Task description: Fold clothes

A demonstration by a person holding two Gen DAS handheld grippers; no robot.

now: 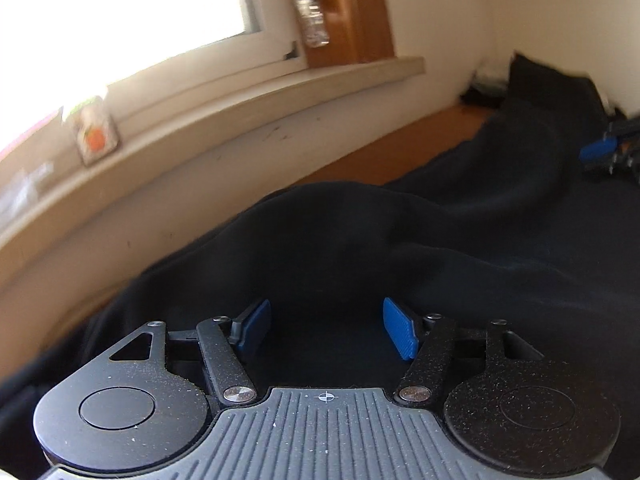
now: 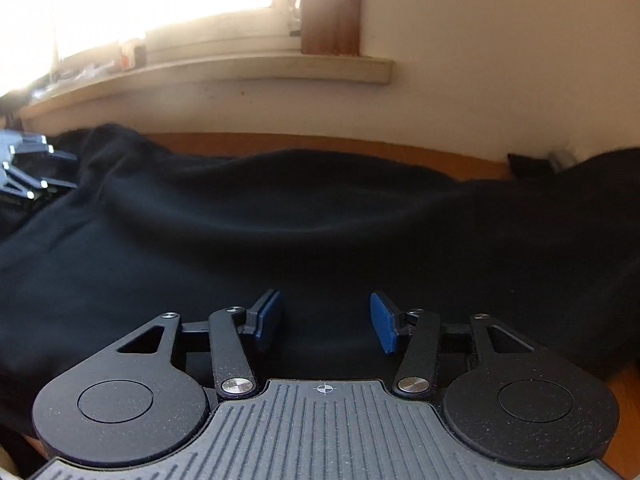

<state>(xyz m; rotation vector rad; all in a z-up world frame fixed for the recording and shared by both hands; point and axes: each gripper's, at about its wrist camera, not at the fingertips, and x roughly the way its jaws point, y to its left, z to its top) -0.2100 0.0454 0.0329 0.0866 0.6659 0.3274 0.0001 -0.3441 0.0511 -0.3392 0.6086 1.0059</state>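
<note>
- Black garment [image 2: 280, 220] lies spread over the wooden table [image 2: 320, 142], wall at twelve o'clock.
- Left gripper [image 1: 326, 330] jaws parted, empty, above cloth.
- Right gripper [image 2: 326, 322] jaws parted, empty.

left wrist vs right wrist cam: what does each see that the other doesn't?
Left wrist only: a small packet with an orange picture leaning on the windowsill, a clear blurred thing by the wooden frame, and the right gripper's blue pad at the far right edge.

Right wrist only: the left gripper's black linkage at the left edge, and table showing at the lower right.

Both: the black garment spread on the orange-brown table, the windowsill, the bright window, the cream wall. Each camera's own fingers stand open over the cloth, pinching nothing.
</note>
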